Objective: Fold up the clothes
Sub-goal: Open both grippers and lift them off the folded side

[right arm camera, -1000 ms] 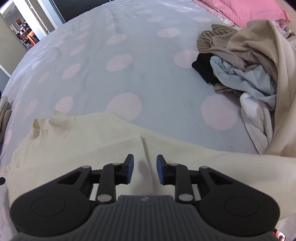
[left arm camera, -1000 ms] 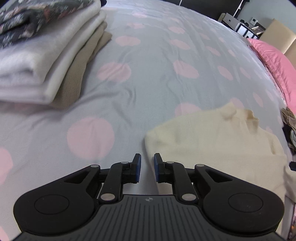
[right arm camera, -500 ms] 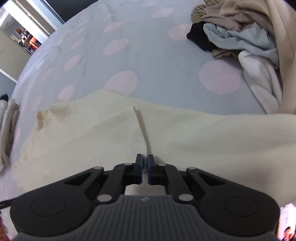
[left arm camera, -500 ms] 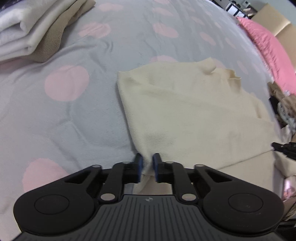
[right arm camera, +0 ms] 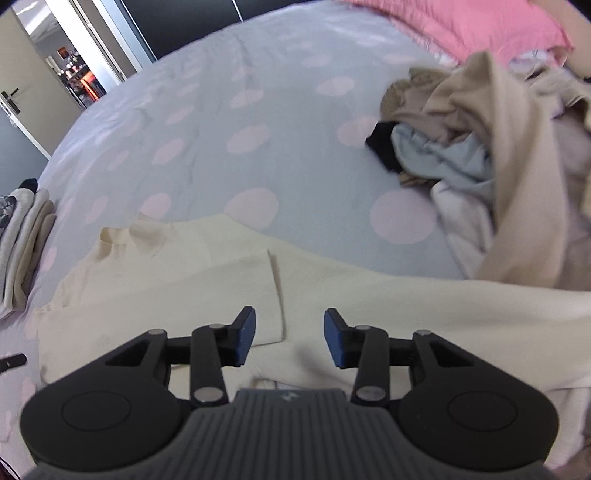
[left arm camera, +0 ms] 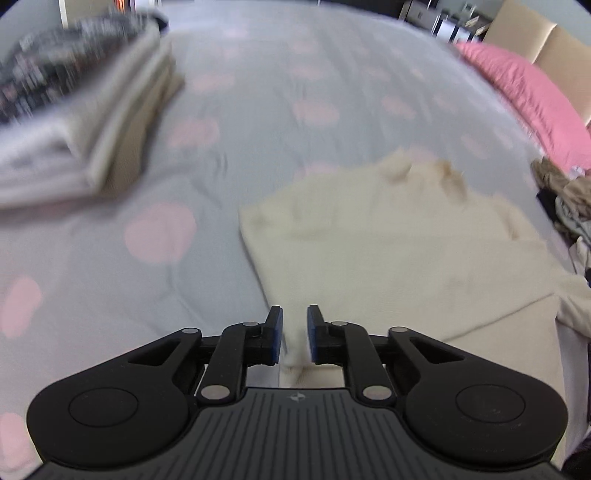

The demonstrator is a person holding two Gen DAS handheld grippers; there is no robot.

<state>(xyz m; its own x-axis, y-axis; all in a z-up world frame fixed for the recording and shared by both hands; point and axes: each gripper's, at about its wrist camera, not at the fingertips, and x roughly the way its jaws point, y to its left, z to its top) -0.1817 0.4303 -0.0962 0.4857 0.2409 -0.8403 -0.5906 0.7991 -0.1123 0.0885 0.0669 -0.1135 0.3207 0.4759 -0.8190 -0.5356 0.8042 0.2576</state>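
Lying flat on the grey bedspread [left arm camera: 258, 110] with its pink dots, the cream sweater [left arm camera: 388, 251] spreads from the near edge of the bed toward the middle, its collar end farthest from the cameras. At the far left of the left wrist view, a stack of folded clothes [left arm camera: 74, 140] sits well apart from the sweater, blurred by motion. Next across, the left gripper [left arm camera: 294, 334] hangs over the sweater's near left edge; its blue pads stand a narrow gap apart, and a bit of cream fabric shows between them, though I cannot tell whether they touch it. Moving right, a folded-over sleeve [right arm camera: 229, 295] lies across the sweater's body, its cuff edge just ahead of the right gripper [right arm camera: 289, 338]. That gripper is spread wide, with its jaws empty above the cloth. Further right, a loose heap of unfolded laundry [right arm camera: 480, 147] in beige, pale blue, black and white rests on the bedspread, near the sweater's far side. Beyond it lies a pink pillow [right arm camera: 461, 22].
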